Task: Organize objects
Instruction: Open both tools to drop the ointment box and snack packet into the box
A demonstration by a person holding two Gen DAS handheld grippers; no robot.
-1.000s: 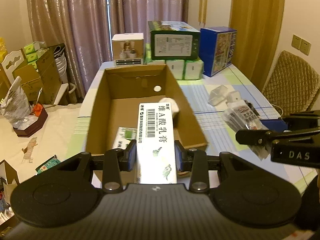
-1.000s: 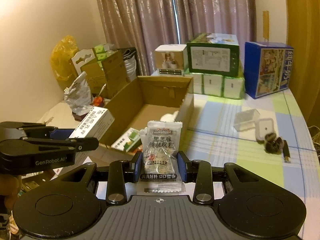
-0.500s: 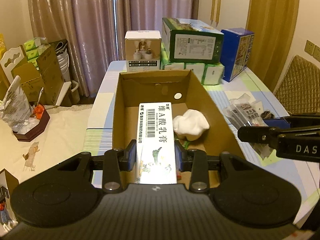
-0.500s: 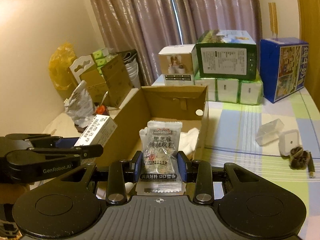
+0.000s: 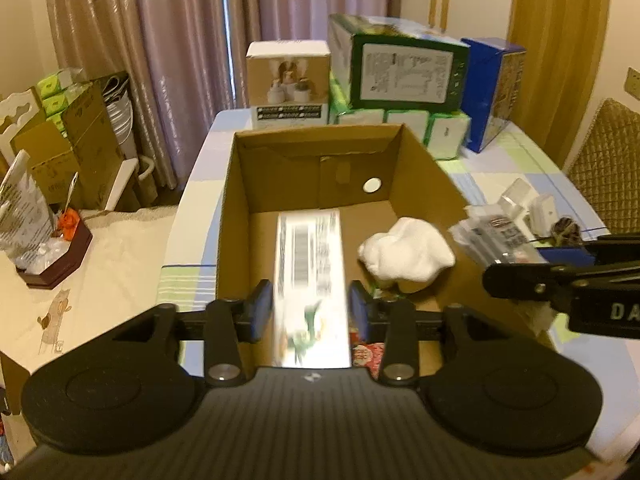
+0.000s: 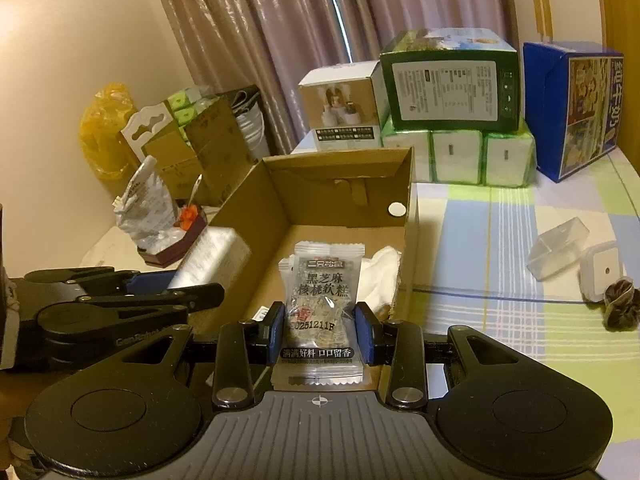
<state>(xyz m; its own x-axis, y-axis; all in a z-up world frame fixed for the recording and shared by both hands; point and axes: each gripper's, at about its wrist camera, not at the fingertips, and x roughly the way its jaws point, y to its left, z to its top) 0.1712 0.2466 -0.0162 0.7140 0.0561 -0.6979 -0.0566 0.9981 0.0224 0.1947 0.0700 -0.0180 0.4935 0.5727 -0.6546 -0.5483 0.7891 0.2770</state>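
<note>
Left hand-held gripper [image 5: 310, 314] over the open cardboard box [image 5: 236, 184], jaws parted just wider than the blurred white carton [image 5: 310, 280] between them, small gaps on both sides. Crumpled white cloth [image 5: 406, 254] ahead to its right, inside the box. Right hand-held gripper [image 6: 320, 330] clamped on a snack packet [image 6: 325, 292], held above the box's near edge.

Cloth [image 5: 406, 249] inside cardboard box [image 5: 234, 208]

brown carton [image 5: 420, 168], white cloth [image 5: 406, 250], plaid tablecloth [image 6: 512, 240]
</note>
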